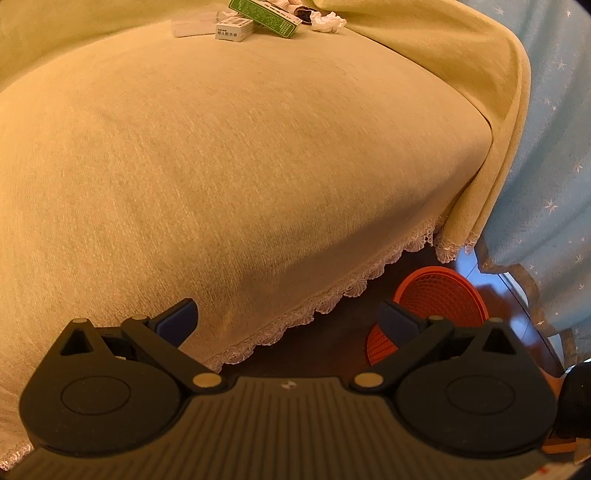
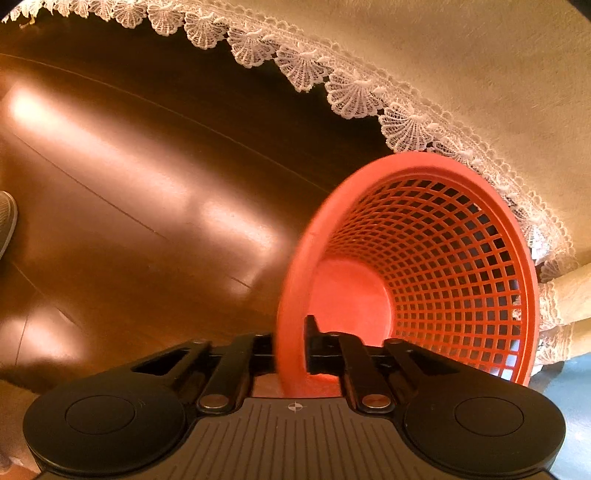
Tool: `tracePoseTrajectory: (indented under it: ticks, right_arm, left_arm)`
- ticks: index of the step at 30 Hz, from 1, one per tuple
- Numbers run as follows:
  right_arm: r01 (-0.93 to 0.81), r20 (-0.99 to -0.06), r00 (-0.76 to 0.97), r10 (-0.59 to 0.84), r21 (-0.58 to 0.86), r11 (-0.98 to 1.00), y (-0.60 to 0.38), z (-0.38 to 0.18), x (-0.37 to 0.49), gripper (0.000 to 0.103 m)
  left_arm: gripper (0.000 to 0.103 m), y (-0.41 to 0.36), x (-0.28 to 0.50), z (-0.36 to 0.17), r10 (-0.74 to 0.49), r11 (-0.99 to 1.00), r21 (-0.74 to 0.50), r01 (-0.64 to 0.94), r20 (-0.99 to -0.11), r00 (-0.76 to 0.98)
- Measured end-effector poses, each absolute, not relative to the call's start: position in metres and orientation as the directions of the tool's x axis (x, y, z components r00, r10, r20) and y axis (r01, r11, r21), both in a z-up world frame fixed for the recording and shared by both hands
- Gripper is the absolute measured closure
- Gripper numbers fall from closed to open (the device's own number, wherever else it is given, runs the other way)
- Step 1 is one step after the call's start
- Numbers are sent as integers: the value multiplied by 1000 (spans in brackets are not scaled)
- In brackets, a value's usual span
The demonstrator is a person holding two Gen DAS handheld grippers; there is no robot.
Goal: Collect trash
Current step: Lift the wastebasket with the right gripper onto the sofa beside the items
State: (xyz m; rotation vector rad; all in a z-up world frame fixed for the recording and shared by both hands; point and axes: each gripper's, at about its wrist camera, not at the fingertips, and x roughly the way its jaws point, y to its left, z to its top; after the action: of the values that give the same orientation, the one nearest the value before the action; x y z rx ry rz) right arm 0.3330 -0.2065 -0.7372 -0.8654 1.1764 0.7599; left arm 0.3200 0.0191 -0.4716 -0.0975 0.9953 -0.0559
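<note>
The orange mesh basket [image 2: 424, 266] stands on the wooden floor [image 2: 129, 184] beside the lace-edged yellow cover [image 1: 221, 166], its inside bare. The right claw [image 2: 291, 347] is clamped on its near rim. Only the left wrist view shows the trash: a green box [image 1: 269, 16], a white box [image 1: 234, 29] (print unreadable) and crumpled tissue [image 1: 327, 22]. The left claw [image 1: 288, 317] gapes wide.
</note>
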Motion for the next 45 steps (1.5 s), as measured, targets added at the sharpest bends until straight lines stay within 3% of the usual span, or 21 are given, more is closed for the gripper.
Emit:
tracePoseTrajectory:
  ticks: [8, 15, 32, 38, 45]
  right_arm:
    - [-860, -975, 218, 50, -168, 482, -206, -701, 331, 100]
    - [-863, -978, 209, 23, -173, 475, -204, -613, 320, 100]
    - [-848, -963, 270, -15, -246, 469, -163, -306, 298, 100]
    - [-828, -955, 297, -11, -263, 495, -141, -231, 301, 100]
    - [-821, -946, 325, -7, -285, 495, -122, -191, 313, 100]
  left_arm:
    - [1, 19, 319, -456, -81, 995, -100, -6, -833, 547]
    - [1, 18, 315, -414, -86, 993, -117, -23, -836, 542]
    - [1, 62, 293, -173, -125, 985, -168, -23, -812, 570]
    - [1, 96, 286, -105, -131, 985, -170, -15, -809, 573]
    - [1, 126, 289, -60, -132, 986, -165, -1, -795, 592]
